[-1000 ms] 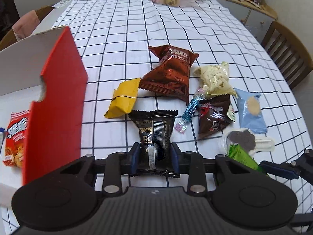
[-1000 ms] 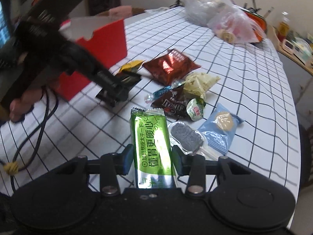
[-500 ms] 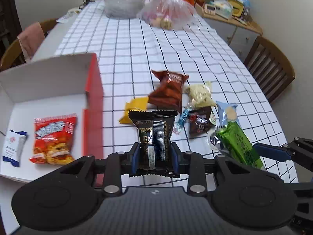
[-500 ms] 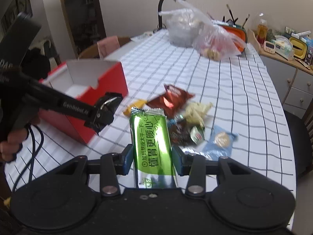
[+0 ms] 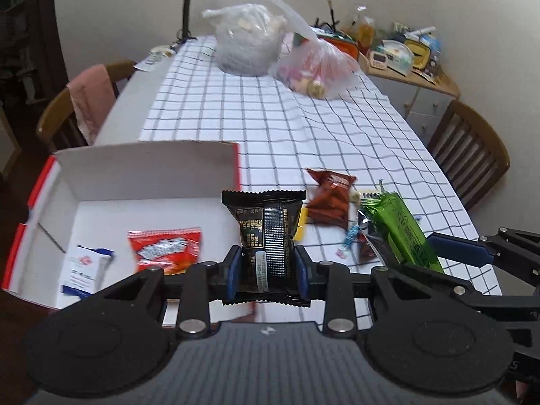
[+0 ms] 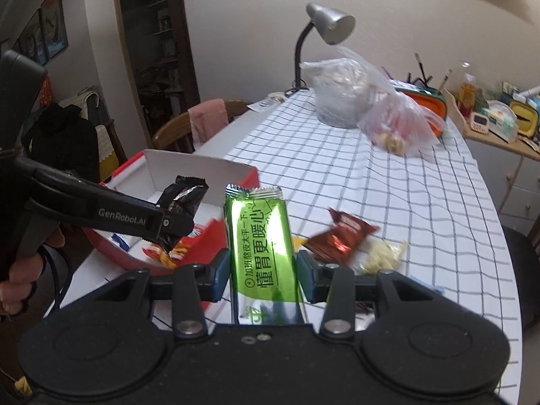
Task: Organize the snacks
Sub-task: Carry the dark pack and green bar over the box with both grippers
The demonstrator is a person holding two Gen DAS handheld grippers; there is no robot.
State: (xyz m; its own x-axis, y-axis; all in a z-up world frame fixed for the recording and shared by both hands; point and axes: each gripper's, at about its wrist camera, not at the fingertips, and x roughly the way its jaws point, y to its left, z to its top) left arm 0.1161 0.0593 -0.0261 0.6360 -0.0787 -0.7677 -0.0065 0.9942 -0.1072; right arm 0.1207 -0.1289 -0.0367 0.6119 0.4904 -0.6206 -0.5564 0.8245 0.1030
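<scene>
My left gripper (image 5: 266, 268) was clamped on a black snack packet (image 5: 266, 233), held in the air above the near right corner of the open red box (image 5: 141, 168). My right gripper (image 6: 263, 270) was clenched on a green snack bar (image 6: 261, 236), also off the table, just right of the box. Inside the box lay a red snack bag (image 5: 165, 246) and a white-and-blue packet (image 5: 86, 266). Beyond the green bar, loose snacks sat bunched on the cloth: a dark red packet (image 6: 341, 236), a pale yellowish packet (image 6: 381, 253), and a yellow wrapper (image 5: 300, 224) mostly hidden behind the black packet. A small blue-wrapped candy (image 5: 351, 234) lay near them. The table wore a white tablecloth with a black grid (image 5: 270, 118). At its far end stood two plastic bags (image 5: 249, 47) and a grey desk lamp (image 6: 329, 25). Wooden chairs (image 5: 472, 155) flanked the table, one on the left draped with a pink cloth (image 5: 92, 94). A cluttered sideboard (image 5: 405, 64) stood by the far right wall.
</scene>
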